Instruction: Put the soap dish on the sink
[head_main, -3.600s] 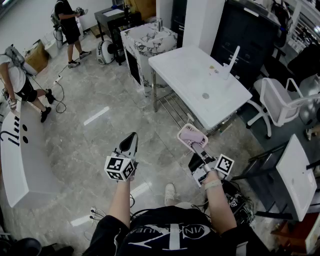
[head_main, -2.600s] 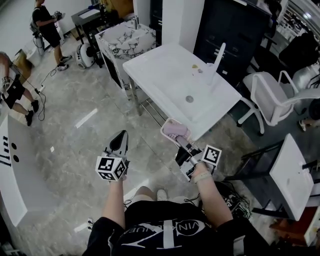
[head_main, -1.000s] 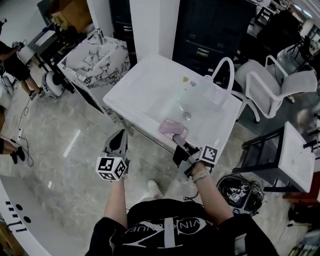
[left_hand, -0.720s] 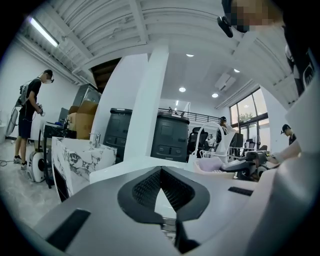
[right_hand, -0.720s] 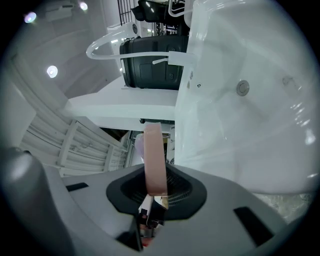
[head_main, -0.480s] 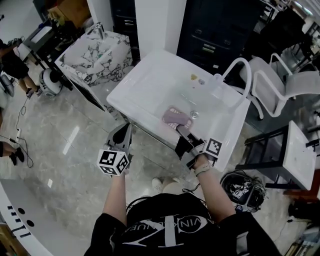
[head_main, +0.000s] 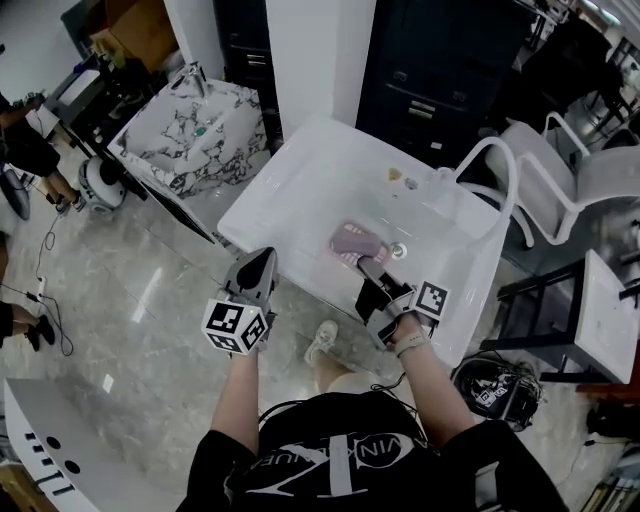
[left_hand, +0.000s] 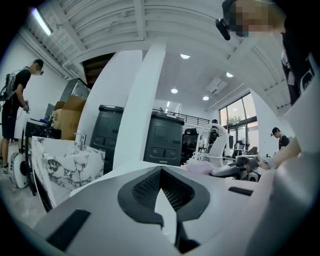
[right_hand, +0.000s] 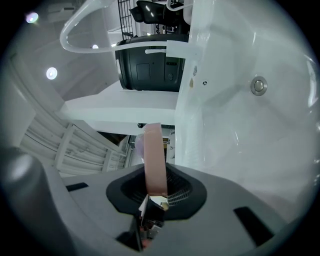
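The pink soap dish hangs over the near part of the white sink, just short of the drain. My right gripper is shut on the dish's near rim. In the right gripper view the dish stands edge-on between the pads, with the basin's drain beyond it. My left gripper is shut and holds nothing, level with the sink's front edge on the left. In the left gripper view its pads meet at the tip.
A white arched faucet rises at the sink's far right. A marble-patterned basin stands to the left, dark cabinets behind, a white chair and a white table at the right. A helmet lies on the floor.
The person has stepped up to the sink. The right gripper has carried the dish further over the basin towards the drain, and the left gripper has come level with the front edge.
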